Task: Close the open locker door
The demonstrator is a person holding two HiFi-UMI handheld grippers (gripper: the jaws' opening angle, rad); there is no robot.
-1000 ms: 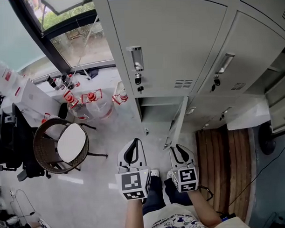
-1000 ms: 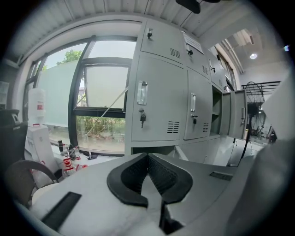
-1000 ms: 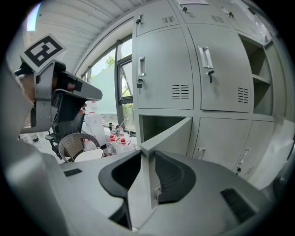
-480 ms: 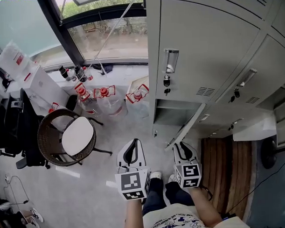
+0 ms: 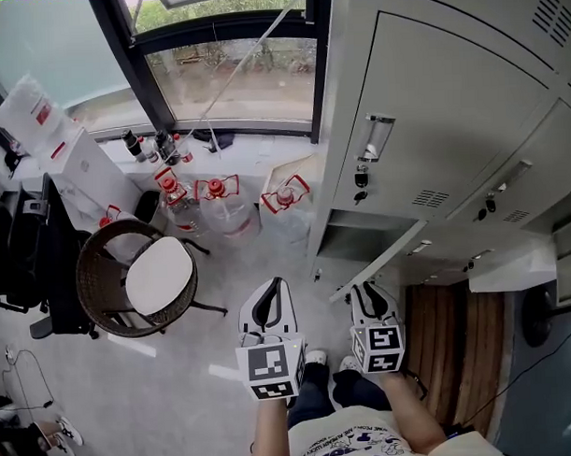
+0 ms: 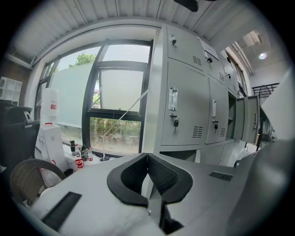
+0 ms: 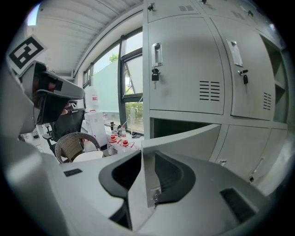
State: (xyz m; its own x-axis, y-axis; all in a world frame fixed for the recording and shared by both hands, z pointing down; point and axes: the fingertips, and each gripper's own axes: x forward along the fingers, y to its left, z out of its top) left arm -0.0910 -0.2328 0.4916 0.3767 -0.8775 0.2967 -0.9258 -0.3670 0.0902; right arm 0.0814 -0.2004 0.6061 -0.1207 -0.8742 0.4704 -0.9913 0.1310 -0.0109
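A row of grey lockers (image 5: 431,124) fills the right side. One low locker door (image 5: 385,256) stands ajar, hinged on its right, with the dark compartment (image 5: 356,237) behind it. My right gripper (image 5: 367,299) is closed on the door's free edge. In the right gripper view the door (image 7: 184,138) runs between the pads of that gripper (image 7: 146,154), with the latch plate (image 7: 154,196) near the jaw roots. My left gripper (image 5: 269,302) hangs left of the door, touching nothing. In the left gripper view its (image 6: 147,156) pads meet at the tips with nothing between them.
A round wicker chair (image 5: 128,284) stands at the left. Several water bottles with red handles (image 5: 224,201) sit below the window (image 5: 233,75). Another locker door (image 5: 516,261) juts out at the right above a wooden floor strip (image 5: 447,315). The person's feet are beneath the grippers.
Both grippers have moved across the floor along with the view. The door, held by the right gripper, now stands at a narrower angle to the locker front.
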